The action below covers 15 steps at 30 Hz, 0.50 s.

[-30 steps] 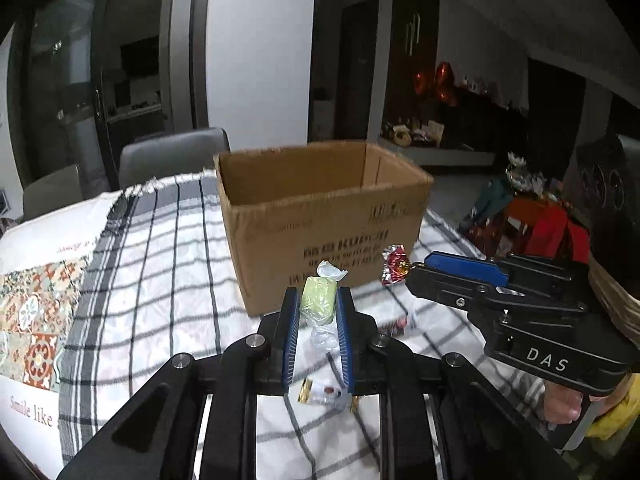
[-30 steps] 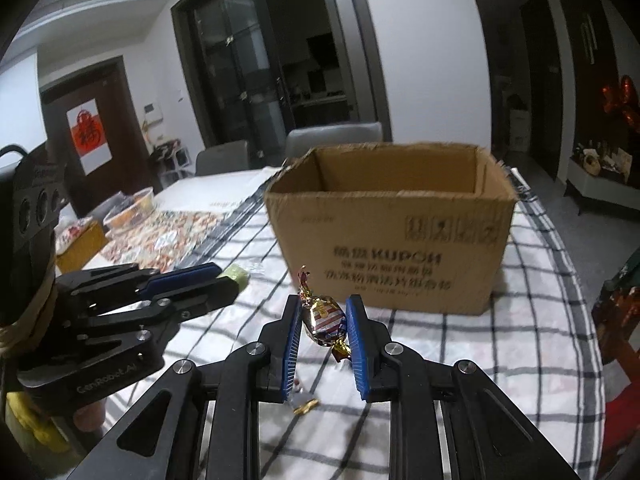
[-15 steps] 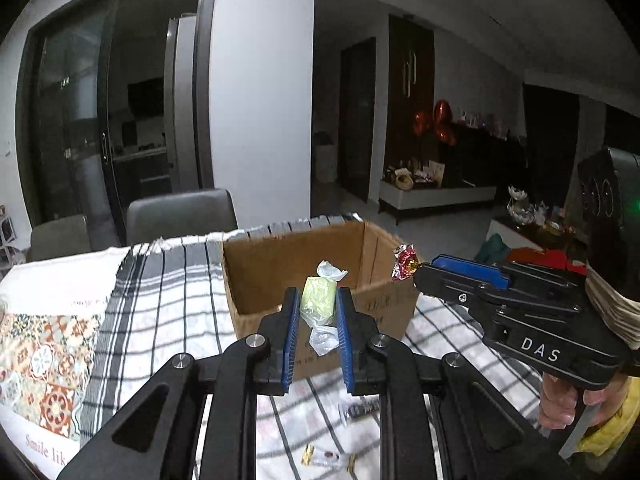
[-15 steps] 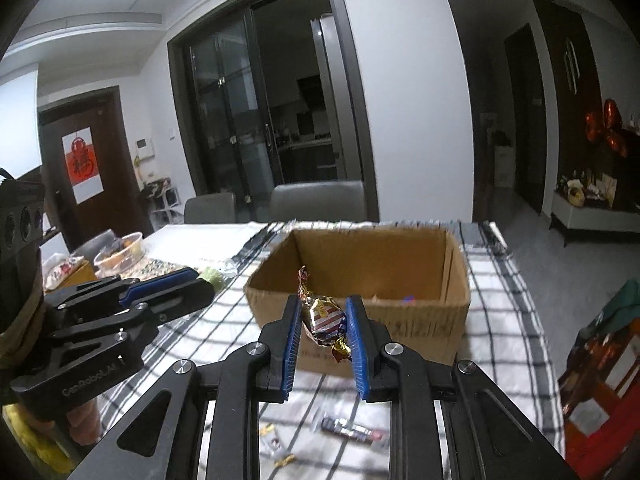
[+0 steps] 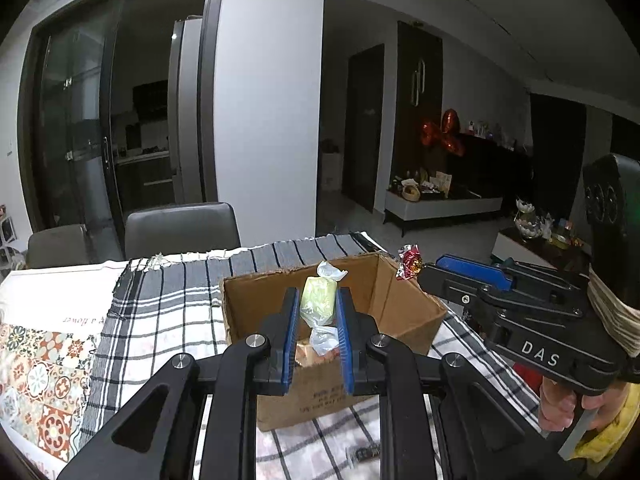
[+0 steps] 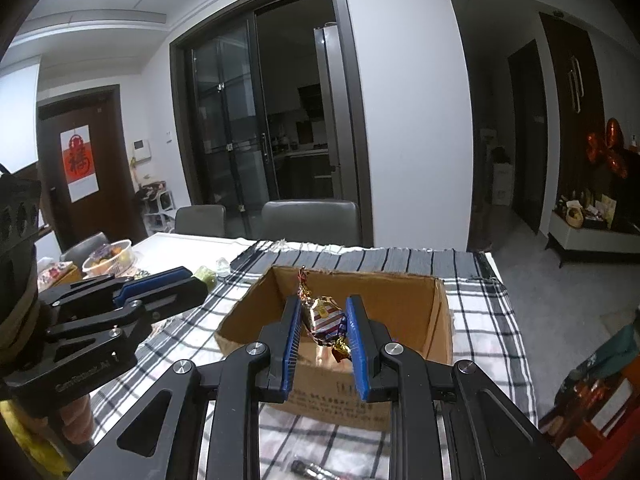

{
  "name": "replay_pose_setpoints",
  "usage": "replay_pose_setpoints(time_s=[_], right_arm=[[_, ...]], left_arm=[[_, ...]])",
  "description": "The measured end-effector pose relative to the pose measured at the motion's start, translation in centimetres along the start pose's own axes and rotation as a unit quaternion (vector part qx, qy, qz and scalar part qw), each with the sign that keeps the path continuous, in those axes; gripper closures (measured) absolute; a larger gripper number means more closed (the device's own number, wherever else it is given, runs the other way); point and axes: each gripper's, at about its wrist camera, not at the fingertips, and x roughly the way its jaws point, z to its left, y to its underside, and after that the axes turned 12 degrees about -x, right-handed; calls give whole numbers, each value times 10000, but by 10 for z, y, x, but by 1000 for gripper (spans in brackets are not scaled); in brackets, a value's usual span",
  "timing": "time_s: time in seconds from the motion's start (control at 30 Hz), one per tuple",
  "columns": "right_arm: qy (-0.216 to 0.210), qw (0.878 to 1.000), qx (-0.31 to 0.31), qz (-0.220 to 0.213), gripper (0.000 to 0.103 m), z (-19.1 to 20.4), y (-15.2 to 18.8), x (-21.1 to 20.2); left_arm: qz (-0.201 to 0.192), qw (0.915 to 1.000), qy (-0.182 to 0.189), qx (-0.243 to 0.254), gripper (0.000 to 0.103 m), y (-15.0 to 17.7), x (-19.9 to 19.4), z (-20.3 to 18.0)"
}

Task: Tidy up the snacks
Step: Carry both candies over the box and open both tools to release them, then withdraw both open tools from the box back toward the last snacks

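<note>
An open cardboard box point(image 5: 404, 312) point(image 6: 440, 320) stands on the checked tablecloth. My left gripper point(image 5: 318, 304) is shut on a pale green wrapped candy point(image 5: 318, 300) and holds it above the box's near edge. My right gripper point(image 6: 323, 314) is shut on a red and gold foil candy point(image 6: 326, 316), also above the box's opening. The right gripper shows at the right of the left wrist view point(image 5: 424, 274) with its foil candy point(image 5: 410, 266). The left gripper shows at the left of the right wrist view point(image 6: 200, 280).
Small wrapped snacks lie on the cloth in front of the box point(image 5: 362, 454) point(image 6: 308, 470). A bowl of food point(image 6: 108, 258) stands at the far left. Grey chairs point(image 5: 180, 228) stand behind the table. A patterned mat point(image 5: 36, 380) lies to the left.
Both grippers have risen and moved forward with their candies, from in front of the box's side to above its open top.
</note>
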Motion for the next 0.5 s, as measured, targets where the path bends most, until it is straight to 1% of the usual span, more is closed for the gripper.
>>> replay_pose_setpoints(time_s=[0.23,0.3,0.33,0.37,0.4,0.43,0.5], right_arm=[[-11,10000,34,75,79,-15,-3,24],[-23,10000,35,89,79,-20,-4,31],[1,9999,47,108,78,-22,-3,35],[15,9999,62,145,75,-24,-3,40],[35,9997,98,207,70,-26,-2,43],[63,9996,150,240,60,-27,0,45],[100,9995,178,245,59,-29,2,45]], left_arm=[[119,9998,36,-159,84,-10,26,3],[126,9997,-10,-190,83,-12,33,5],[116,9997,-50,-192,80,-12,35,5],[130,9996,-97,-215,68,-13,39,6],[139,9995,-123,-251,56,-14,42,7],[134,9994,-141,-293,55,-13,43,8],[107,9994,-189,-286,55,-10,41,9]])
